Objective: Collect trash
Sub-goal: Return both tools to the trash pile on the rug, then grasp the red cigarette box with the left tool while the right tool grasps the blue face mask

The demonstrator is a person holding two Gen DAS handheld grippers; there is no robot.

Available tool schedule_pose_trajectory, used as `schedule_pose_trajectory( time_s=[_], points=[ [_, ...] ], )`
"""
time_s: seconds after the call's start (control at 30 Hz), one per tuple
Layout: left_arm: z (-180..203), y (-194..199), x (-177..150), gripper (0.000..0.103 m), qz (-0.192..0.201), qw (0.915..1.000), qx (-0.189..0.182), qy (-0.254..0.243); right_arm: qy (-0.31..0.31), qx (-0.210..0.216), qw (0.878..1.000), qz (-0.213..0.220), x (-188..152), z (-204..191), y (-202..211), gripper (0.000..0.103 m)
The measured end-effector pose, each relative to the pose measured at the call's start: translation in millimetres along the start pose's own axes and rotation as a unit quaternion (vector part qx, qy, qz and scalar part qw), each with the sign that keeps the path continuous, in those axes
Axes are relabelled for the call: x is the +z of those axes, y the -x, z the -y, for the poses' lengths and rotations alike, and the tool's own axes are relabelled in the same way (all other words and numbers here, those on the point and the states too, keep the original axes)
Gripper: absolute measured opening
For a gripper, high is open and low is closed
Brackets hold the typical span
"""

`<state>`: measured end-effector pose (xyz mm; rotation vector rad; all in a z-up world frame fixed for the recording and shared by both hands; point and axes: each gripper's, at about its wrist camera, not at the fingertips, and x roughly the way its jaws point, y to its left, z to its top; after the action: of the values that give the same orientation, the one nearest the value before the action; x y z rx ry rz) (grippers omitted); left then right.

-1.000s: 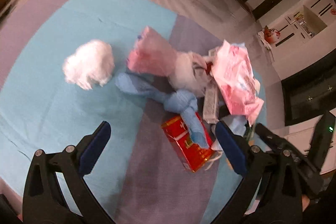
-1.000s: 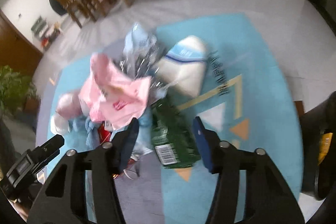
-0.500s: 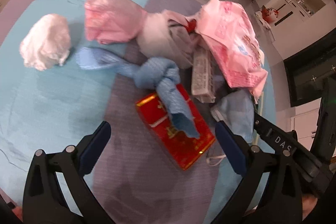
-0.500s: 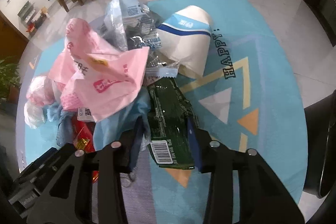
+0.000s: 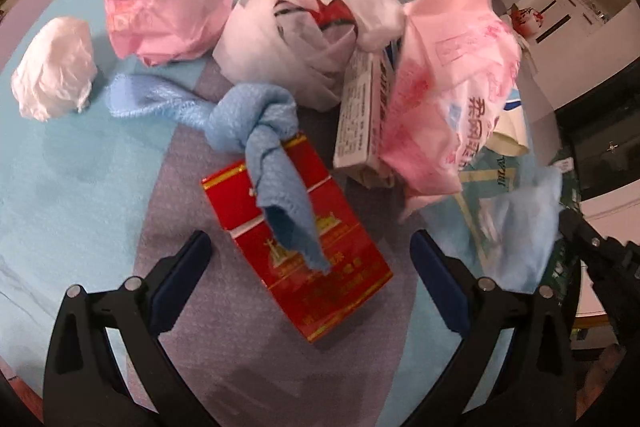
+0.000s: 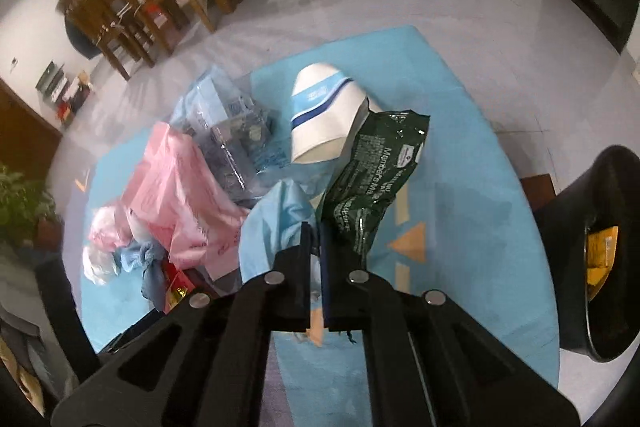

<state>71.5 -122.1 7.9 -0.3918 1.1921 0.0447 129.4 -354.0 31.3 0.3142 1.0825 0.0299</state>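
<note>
- The right gripper (image 6: pixel 316 235) has just been closing, and its jaws now pinch the dark green crinkled foil wrapper (image 6: pixel 376 179) together with the edge of the pale blue sheet (image 6: pixel 276 223); the wrapper rises from the pads toward 1 o'clock in the right wrist view
- Beyond it, at 12 o'clock, a white paper cup with blue bands (image 6: pixel 324 119) lies on its side on the light blue round rug (image 6: pixel 472 187)
- A clear crumpled plastic bag (image 6: pixel 232 131) sits at 10 o'clock, touching a pink printed plastic bag (image 6: pixel 180 195)
- A black bin (image 6: pixel 600 267) stands at 3 o'clock, at the rug's edge
- The left gripper (image 5: pixel 310 255) has its fingers spread wide, holding nothing, over a flat red carton with gold print (image 5: pixel 296 251)
- A knotted blue cloth (image 5: pixel 256 143) is draped across that carton, trailing toward 10 o'clock
- A white crumpled tissue ball (image 5: pixel 54 75) lies apart at 10 o'clock; a white printed box (image 5: pixel 360 123) leans at 1 o'clock
</note>
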Motion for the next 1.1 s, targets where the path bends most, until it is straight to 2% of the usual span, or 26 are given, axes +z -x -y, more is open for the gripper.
schedule_pose_trajectory(
  time_s=[0.07, 0.13, 0.17, 0.23, 0.3, 0.33, 0.37, 0.43, 0.57, 0.7, 0.87, 0.93, 1.03, 1.1],
  points=[
    [11, -3, 2, 0.098, 0.008, 0.9999, 0.010, -0.004, -0.002, 0.001, 1.000, -0.007, -1, 5, 1, 0.005],
    [27, -9, -2, 0.087, 0.019, 0.9992, 0.032, -0.015, 0.004, -0.002, 1.000, -0.025, -2, 7, -4, 0.005],
    [41, -15, -11, 0.077, 0.027, 0.9984, 0.042, -0.026, 0.004, -0.005, 0.999, -0.033, -3, 9, -5, 0.005],
    [49, -16, -14, 0.075, 0.032, 0.9982, 0.038, -0.035, 0.006, -0.018, 0.998, -0.060, -9, 11, -11, 0.006],
    [57, -14, -17, 0.068, 0.027, 0.9984, 0.027, -0.042, 0.003, -0.017, 0.997, -0.074, -10, 14, -14, 0.011],
    [57, -14, -20, 0.067, 0.023, 0.9985, 0.019, -0.046, 0.003, -0.016, 0.997, -0.074, -10, 14, -13, 0.020],
    [59, -12, -22, 0.065, 0.020, 0.9985, 0.013, -0.050, 0.004, -0.014, 0.997, -0.072, -10, 14, -11, 0.036],
    [62, -8, -29, 0.064, 0.014, 0.9985, -0.009, -0.053, 0.005, -0.007, 0.998, -0.062, -9, 13, -6, 0.056],
    [62, 13, -30, 0.062, 0.021, 0.9970, -0.062, -0.041, 0.005, 0.009, 0.999, -0.047, -5, 17, 8, 0.061],
    [59, 34, -25, 0.062, 0.041, 0.9946, -0.091, -0.027, -0.012, 0.005, 0.999, -0.037, -1, 28, 15, 0.062],
    [43, 44, -13, 0.062, 0.072, 0.9924, -0.100, 0.004, -0.032, -0.005, 0.999, -0.016, 1, 36, 23, 0.062],
    [37, 45, -11, 0.062, 0.087, 0.9916, -0.095, 0.011, -0.009, -0.012, 1.000, -0.008, -3, 27, 24, 0.062],
    [28, 50, -11, 0.062, 0.092, 0.9905, -0.101, 0.013, 0.009, -0.008, 0.999, -0.031, -11, 15, 10, 0.061],
    [17, 52, -6, 0.062, 0.096, 0.9892, -0.110, 0.014, 0.035, -0.023, 0.998, -0.053, -16, 3, -5, 0.059]
  ],
)
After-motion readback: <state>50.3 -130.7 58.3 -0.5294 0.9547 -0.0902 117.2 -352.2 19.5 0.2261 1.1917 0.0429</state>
